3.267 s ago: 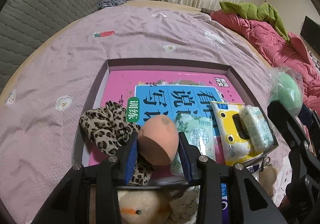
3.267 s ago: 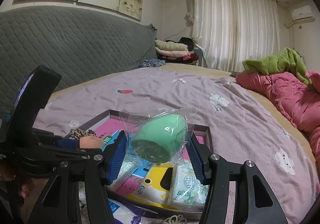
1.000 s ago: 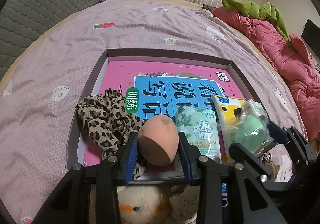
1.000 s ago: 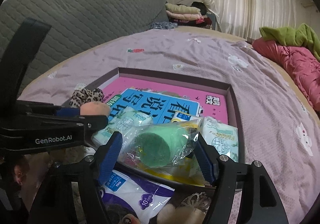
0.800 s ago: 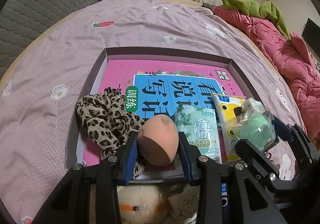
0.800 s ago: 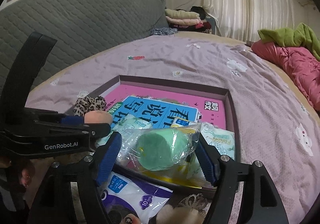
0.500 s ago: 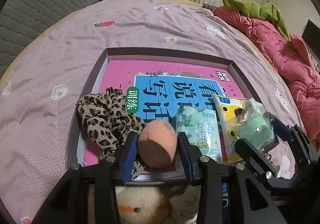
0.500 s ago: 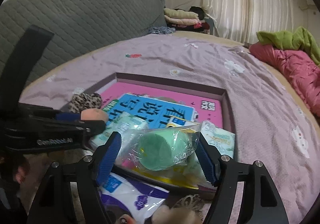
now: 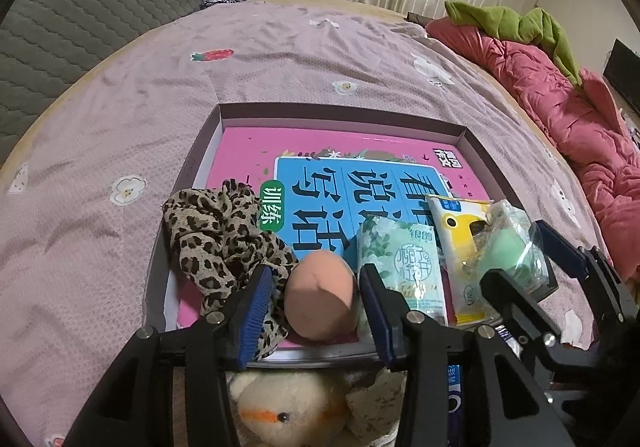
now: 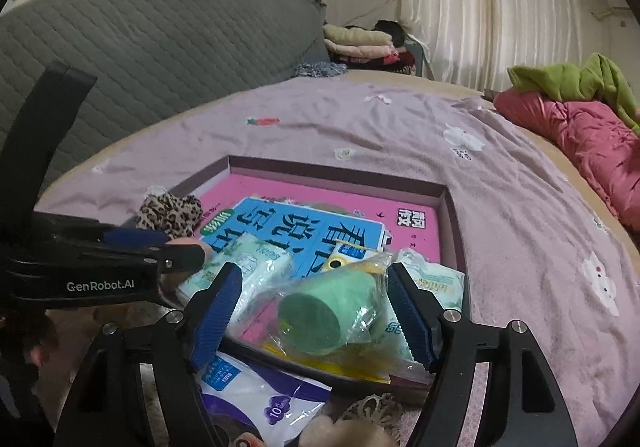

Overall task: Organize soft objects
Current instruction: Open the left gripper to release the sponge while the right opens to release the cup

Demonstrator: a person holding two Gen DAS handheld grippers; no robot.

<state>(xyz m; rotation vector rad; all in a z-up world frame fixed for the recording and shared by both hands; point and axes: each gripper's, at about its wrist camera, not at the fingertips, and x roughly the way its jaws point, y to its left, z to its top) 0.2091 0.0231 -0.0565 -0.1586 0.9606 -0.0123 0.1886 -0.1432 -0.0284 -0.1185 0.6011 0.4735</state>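
The left tool (image 9: 316,301) has just been opening — orange sponge (image 9: 322,295) freed between its jaws in the tray (image 9: 476,151) — while the right tool (image 10: 310,311) stands released around the bagged green sponge (image 10: 332,309).

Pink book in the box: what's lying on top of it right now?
On the pink book: leopard scrunchie, peach sponge, green tissue pack, yellow pack, and the bagged green sponge over the yellow pack. The book's near edge is covered.

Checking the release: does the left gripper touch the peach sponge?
Cannot tell. Left wrist view: left gripper jaws have just been opening; one pad shows a gap, the other borders the peach sponge.
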